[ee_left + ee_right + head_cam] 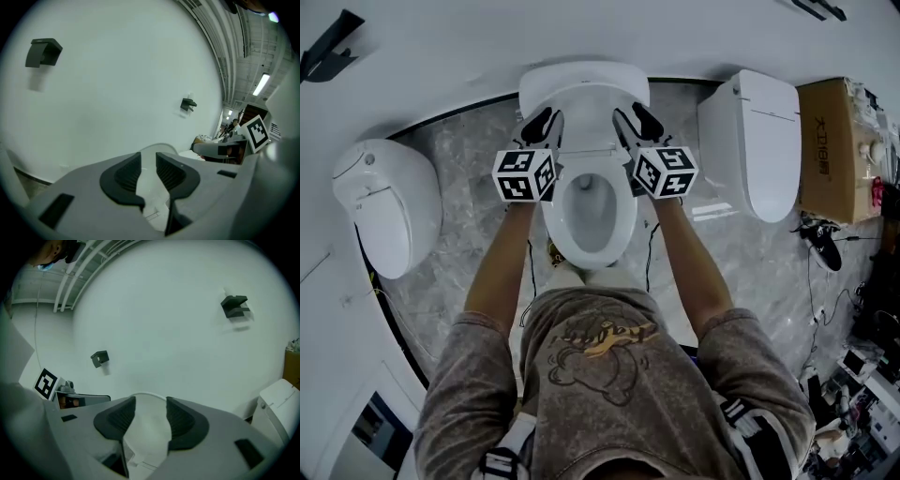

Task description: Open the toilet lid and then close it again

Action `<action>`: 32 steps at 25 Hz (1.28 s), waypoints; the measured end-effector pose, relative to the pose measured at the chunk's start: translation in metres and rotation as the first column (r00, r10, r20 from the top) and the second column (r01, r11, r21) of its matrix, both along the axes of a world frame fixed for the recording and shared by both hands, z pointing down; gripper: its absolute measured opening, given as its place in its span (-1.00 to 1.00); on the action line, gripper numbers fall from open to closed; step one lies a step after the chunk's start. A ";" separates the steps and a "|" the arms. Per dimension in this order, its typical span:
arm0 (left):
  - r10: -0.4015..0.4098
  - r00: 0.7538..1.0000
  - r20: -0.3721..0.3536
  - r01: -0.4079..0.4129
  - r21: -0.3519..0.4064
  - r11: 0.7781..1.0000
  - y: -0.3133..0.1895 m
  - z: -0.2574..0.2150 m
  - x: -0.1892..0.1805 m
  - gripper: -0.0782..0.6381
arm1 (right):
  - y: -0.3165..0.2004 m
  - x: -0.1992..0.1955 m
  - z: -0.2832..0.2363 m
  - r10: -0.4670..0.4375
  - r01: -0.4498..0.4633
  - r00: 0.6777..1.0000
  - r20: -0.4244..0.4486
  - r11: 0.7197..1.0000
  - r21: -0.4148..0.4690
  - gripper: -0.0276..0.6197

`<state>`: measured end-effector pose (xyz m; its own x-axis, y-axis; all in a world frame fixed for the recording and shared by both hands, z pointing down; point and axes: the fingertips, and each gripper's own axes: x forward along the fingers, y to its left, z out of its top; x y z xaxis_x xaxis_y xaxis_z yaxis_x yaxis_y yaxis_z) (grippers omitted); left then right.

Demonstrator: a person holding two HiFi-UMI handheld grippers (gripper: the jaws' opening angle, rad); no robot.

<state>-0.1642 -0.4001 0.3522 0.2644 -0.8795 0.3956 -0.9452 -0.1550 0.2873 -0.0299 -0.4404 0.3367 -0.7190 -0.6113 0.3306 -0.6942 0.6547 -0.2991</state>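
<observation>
The white toilet [586, 211] stands in the middle of the head view with its lid [581, 89] raised upright against the wall and the bowl showing. My left gripper [542, 127] is at the lid's left side and my right gripper [636, 124] at its right side, both pointing toward the wall. In the left gripper view the left gripper [148, 164] has a narrow gap between its pads, with the lid's top edge [159, 148] beyond it. In the right gripper view the right gripper [151, 412] stands wider, with the white lid [140, 397] showing through the gap. Neither grips anything.
Another white toilet [389, 202] stands at the left and a third [759, 141] at the right, on a grey marble floor [469, 159]. A cardboard box [830, 145] and cables [825, 248] lie at the far right. Dark brackets [43, 52] hang on the wall.
</observation>
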 end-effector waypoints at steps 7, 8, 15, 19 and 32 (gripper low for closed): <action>0.060 0.997 0.039 -0.061 0.008 0.998 -0.023 0.003 0.009 -0.07 | -0.023 0.000 0.012 -0.056 0.055 0.997 -0.054 0.998 -0.018 -0.06; 0.070 0.996 0.047 -0.070 0.001 0.998 -0.027 0.006 0.008 -0.06 | -0.028 -0.001 0.016 -0.065 0.063 0.996 -0.064 0.998 -0.025 -0.06; 0.096 0.993 0.065 -0.093 -0.045 0.995 -0.052 0.029 0.001 -0.05 | -0.050 -0.016 0.040 -0.145 0.137 0.985 -0.090 0.987 -0.086 -0.06; 0.108 0.992 0.059 -0.104 -0.064 0.992 -0.055 0.035 0.001 -0.04 | -0.049 -0.022 0.048 -0.168 0.157 0.981 -0.096 0.981 -0.112 -0.06; 0.140 0.990 -0.028 -0.141 -0.058 0.988 -0.019 0.021 0.012 -0.02 | -0.016 -0.012 0.032 -0.121 0.117 0.992 -0.022 0.986 -0.122 -0.06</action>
<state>-0.1525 -0.4195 0.3735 0.3936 -0.8081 0.4382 -0.9081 -0.2679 0.3217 -0.0422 -0.4568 0.3682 -0.7734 -0.4766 0.4180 -0.6229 0.6938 -0.3615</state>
